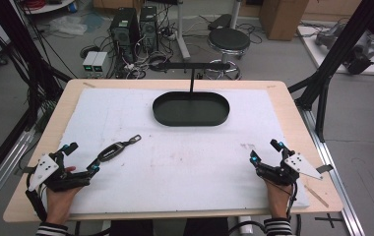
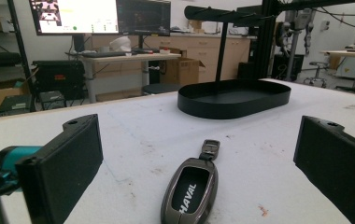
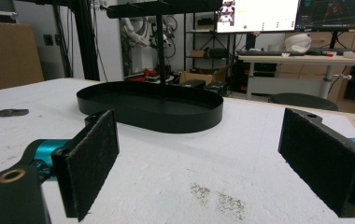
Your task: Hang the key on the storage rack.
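Left gripper [image 1: 79,158] jaws spread wide with the key fob [image 2: 190,189] flat on the mat [image 1: 185,162] between them, right gripper [image 1: 264,150] released and empty; closing too high could skid the fob away.

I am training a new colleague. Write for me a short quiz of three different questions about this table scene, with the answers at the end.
1. True or false: the left gripper is clamped on the key fob.
2. Which word is printed on the key fob: (a) HAVAL, (b) HONDA, (c) FORD?
3. What rises from the middle of the black oval tray?

Key:
1. False. Its jaws stand open and the fob lies on the white mat just ahead of them, untouched.
2. (a).
3. A thin black post with a crossbar on top. The right gripper, also open, is far from it.
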Available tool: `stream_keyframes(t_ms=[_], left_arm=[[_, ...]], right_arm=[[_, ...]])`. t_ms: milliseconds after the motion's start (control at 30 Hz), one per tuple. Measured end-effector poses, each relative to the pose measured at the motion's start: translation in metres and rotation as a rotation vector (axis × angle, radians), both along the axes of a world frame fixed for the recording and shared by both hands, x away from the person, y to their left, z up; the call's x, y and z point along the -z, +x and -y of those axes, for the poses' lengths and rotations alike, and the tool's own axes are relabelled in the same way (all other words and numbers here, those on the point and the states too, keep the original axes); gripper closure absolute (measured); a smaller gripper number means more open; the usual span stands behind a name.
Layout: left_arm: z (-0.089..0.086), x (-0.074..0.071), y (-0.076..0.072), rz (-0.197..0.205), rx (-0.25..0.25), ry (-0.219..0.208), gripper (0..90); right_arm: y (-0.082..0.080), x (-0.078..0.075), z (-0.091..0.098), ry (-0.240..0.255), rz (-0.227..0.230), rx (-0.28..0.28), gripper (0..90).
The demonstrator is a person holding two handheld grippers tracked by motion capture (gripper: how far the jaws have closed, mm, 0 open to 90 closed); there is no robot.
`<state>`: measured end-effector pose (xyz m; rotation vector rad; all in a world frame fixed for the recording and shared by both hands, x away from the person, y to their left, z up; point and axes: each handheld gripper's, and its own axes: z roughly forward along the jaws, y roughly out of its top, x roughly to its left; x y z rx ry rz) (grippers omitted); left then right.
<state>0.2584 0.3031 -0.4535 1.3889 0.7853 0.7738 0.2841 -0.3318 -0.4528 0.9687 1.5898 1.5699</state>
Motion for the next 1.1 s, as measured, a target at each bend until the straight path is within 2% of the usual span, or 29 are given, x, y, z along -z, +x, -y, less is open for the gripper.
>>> stream_keyframes(t_ms=[100, 200, 333, 433, 600, 667, 733, 767, 833, 933, 1000, 1033, 1067, 1100], left_arm=[[-0.002, -0.003, 0.003, -0.046, -0.011, 0.011, 1.7], [-0.003, -0.014, 0.005, -0.052, -0.005, 0.039, 1.7], [-0.002, -0.037, 0.015, -0.115, 0.08, 0.101, 1.7], [0.0, -0.053, 0.02, -0.116, 0.111, 0.161, 1.8], [0.003, -0.074, 0.03, -0.154, 0.158, 0.233, 1.7], [0.004, -0.083, 0.036, -0.18, 0.179, 0.27, 1.7], [0.006, -0.089, 0.041, -0.207, 0.186, 0.287, 1.7], [0.007, -0.095, 0.047, -0.24, 0.203, 0.306, 1.7], [0.007, -0.097, 0.049, -0.243, 0.205, 0.318, 1.7], [0.01, -0.103, 0.057, -0.282, 0.232, 0.36, 1.8], [0.011, -0.105, 0.063, -0.31, 0.248, 0.395, 1.7], [0.015, -0.107, 0.069, -0.351, 0.258, 0.443, 1.7], [0.015, -0.107, 0.069, -0.351, 0.258, 0.443, 1.8], [0.017, -0.108, 0.072, -0.37, 0.262, 0.459, 1.8]], right_arm=[[0.0, 0.0, 0.0, 0.003, 0.0, 0.002, 11.4], [0.0, 0.0, 0.0, -0.004, 0.0, 0.004, 11.4], [0.0, 0.0, 0.0, -0.001, -0.003, 0.002, 11.4], [0.0, 0.0, 0.0, -0.005, -0.006, 0.004, 11.4], [0.0, 0.0, 0.0, -0.003, 0.002, 0.003, 11.4], [0.0, 0.0, 0.0, -0.006, 0.003, 0.003, 11.4], [0.0, 0.0, -0.001, -0.003, -0.002, 0.002, 11.4], [0.0, 0.0, 0.0, -0.006, 0.002, 0.003, 11.4], [0.0, 0.0, -0.001, -0.004, -0.002, 0.002, 11.4], [0.0, 0.0, -0.001, -0.004, -0.002, 0.002, 11.4], [0.0, 0.0, 0.0, -0.004, 0.002, 0.003, 11.4], [0.0, 0.0, 0.0, -0.007, 0.004, 0.003, 11.4], [0.0, 0.0, -0.001, -0.004, -0.003, 0.003, 11.4], [-0.001, 0.0, -0.001, -0.005, -0.005, 0.004, 11.4]])
